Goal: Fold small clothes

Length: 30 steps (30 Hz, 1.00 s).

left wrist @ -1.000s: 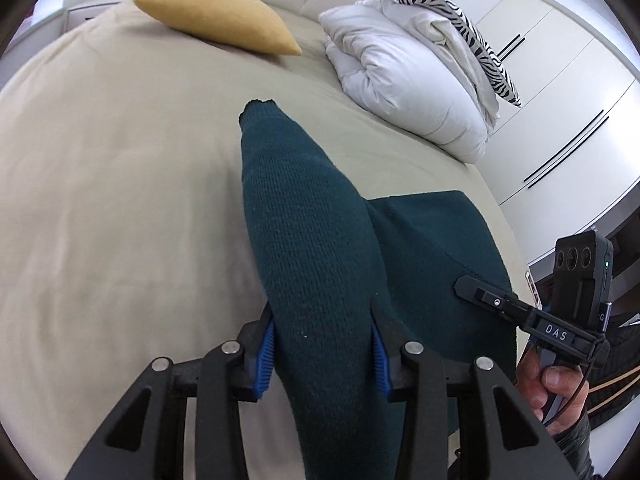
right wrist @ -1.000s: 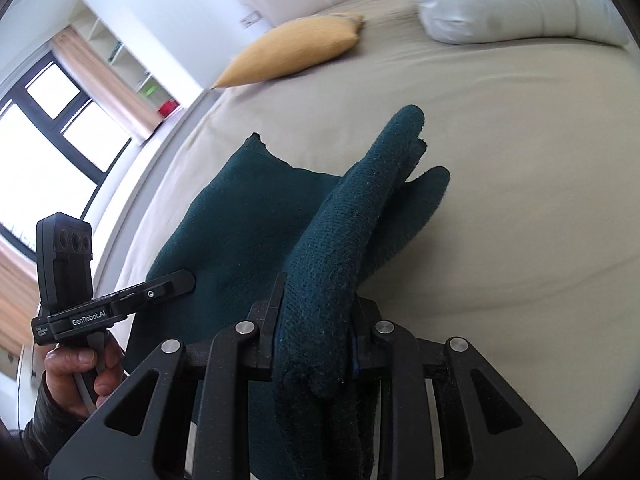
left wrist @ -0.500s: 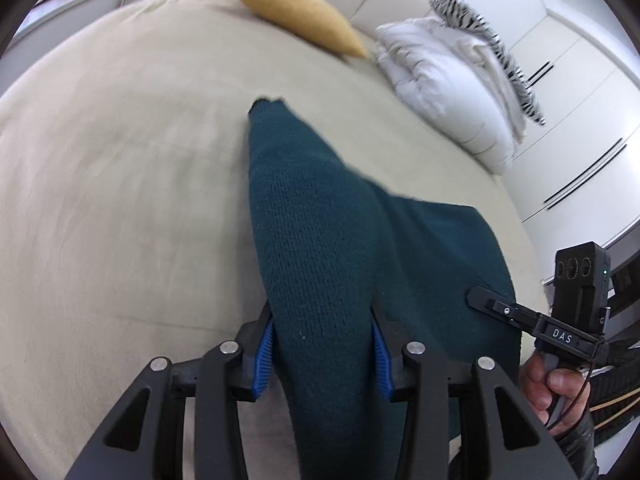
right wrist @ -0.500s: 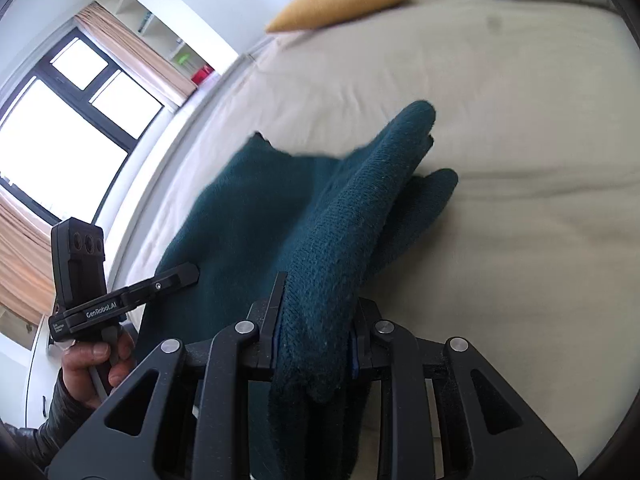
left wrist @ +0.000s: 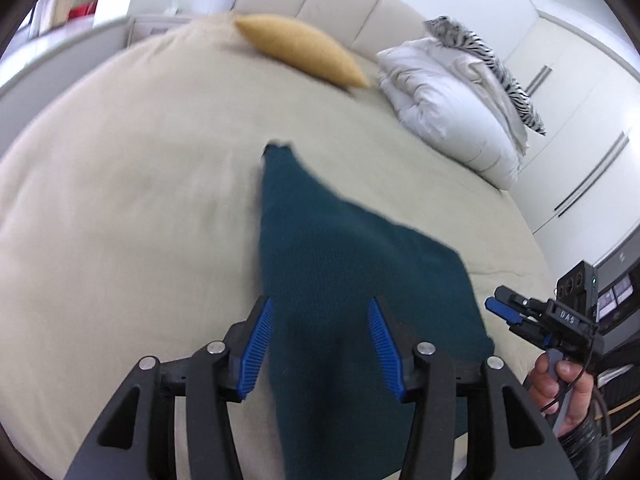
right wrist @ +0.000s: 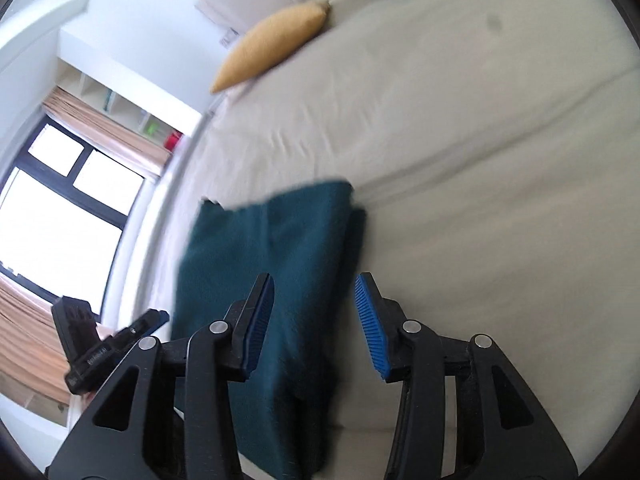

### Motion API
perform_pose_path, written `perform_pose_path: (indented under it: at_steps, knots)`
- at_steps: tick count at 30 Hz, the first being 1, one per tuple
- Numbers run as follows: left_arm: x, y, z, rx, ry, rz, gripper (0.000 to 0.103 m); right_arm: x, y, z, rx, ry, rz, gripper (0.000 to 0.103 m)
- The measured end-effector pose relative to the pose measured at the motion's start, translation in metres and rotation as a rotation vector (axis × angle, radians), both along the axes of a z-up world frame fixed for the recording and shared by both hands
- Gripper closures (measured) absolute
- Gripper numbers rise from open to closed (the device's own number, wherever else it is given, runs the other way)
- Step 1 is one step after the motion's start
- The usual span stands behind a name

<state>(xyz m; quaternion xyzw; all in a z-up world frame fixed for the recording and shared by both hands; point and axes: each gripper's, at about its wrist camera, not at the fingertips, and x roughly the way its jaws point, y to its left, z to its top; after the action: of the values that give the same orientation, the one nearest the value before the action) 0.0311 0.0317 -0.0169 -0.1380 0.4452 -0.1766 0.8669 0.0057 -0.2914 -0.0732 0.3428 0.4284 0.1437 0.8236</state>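
A dark teal knitted garment lies on the beige bed. It also shows in the right wrist view, folded over itself. My left gripper is open, its blue pads on either side of the cloth beneath. My right gripper is open too, with the garment's right edge below it. The right gripper shows at the right of the left wrist view, and the left gripper at the lower left of the right wrist view; both are held by hands near the bed's near edge.
A mustard cushion lies at the head of the bed, also in the right wrist view. A white duvet with a zebra-print pillow is piled at the back right. White wardrobes stand to the right, a window to the left.
Both grippers have opened and let go of the teal garment. The cloth has dropped flat onto the bed, folded over. Both grippers have pulled back and up.
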Motion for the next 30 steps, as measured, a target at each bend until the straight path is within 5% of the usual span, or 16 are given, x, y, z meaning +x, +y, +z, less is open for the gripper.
perform_pose_path:
  at_steps: [5,8,11,15,21,26,30]
  knots:
    - [0.038,-0.041,-0.01,0.079,-0.014,-0.08,0.051,0.029,0.029,0.011,0.025,-0.037,0.096,0.061]
    - [0.059,-0.046,-0.031,0.13,0.025,-0.057,0.054,0.052,0.048,-0.008,0.01,0.021,0.127,0.061]
    - [0.066,-0.037,-0.039,0.096,0.044,-0.057,0.058,0.073,0.05,-0.034,-0.023,0.069,0.136,0.065]
    - [0.062,-0.026,-0.048,0.07,0.032,-0.067,0.061,0.088,0.031,-0.052,0.125,0.06,0.071,0.072]
    - [0.049,-0.026,-0.043,0.067,-0.013,-0.052,0.062,0.066,0.013,-0.031,0.103,0.017,0.012,0.066]
    - [0.026,-0.014,-0.026,0.04,-0.032,-0.006,0.057,0.024,0.037,-0.003,0.181,-0.059,0.173,0.066]
    - [0.001,-0.012,-0.031,0.076,-0.039,0.013,0.054,0.003,0.072,-0.018,0.158,-0.017,0.294,0.064]
